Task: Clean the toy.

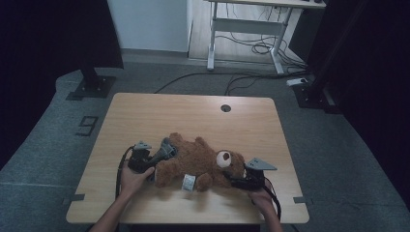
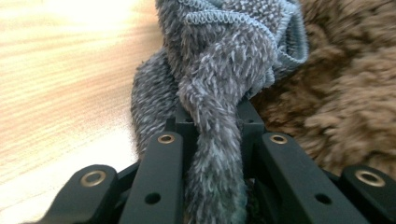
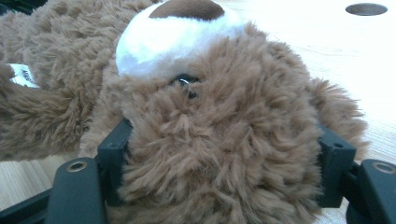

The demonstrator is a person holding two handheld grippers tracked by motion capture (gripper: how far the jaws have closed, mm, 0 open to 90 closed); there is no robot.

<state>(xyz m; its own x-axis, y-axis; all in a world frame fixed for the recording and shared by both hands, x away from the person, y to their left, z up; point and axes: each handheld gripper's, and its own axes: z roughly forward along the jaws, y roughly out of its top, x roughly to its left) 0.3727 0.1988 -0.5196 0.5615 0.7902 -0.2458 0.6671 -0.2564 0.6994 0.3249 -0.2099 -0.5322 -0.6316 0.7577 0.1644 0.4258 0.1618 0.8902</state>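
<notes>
Two bare forearms come in from the bottom edge of the high view, one at each side, each hand wrapped around a black two-jaw gripper. The left hand (image 1: 131, 178) sits near the left front of the pale wooden worktop (image 1: 159, 111), wrist angled inward, pointing the left gripper (image 1: 162, 153) up and to the right toward the leg end of the toy. The right hand (image 1: 261, 197) is set closer to the front edge, its forearm rising steeply, and it aims the right gripper (image 1: 231, 181) leftward at the toy's head; a grey three-cornered plate (image 1: 261, 164) sits on top of it.

Between them a brown plush teddy bear (image 1: 198, 162) lies stretched across the front middle of the worktop, head to the right with its white muzzle (image 1: 224, 158) turned up, legs to the left, a small white label (image 1: 188, 182) on its near side.

In the left gripper view, the jaws are pinching a twisted strip of grey fleecy cloth (image 2: 219, 93) that runs down between them, the cloth bunched against the bear's brown fur (image 2: 345, 93). In the right gripper view, the jaws stand wide apart on either side of the bear's head (image 3: 219, 140), the fur pressing against both inner faces, so the gripper clasps the head across its width. A round dark hole (image 1: 226, 108) marks the far middle of the worktop.
</notes>
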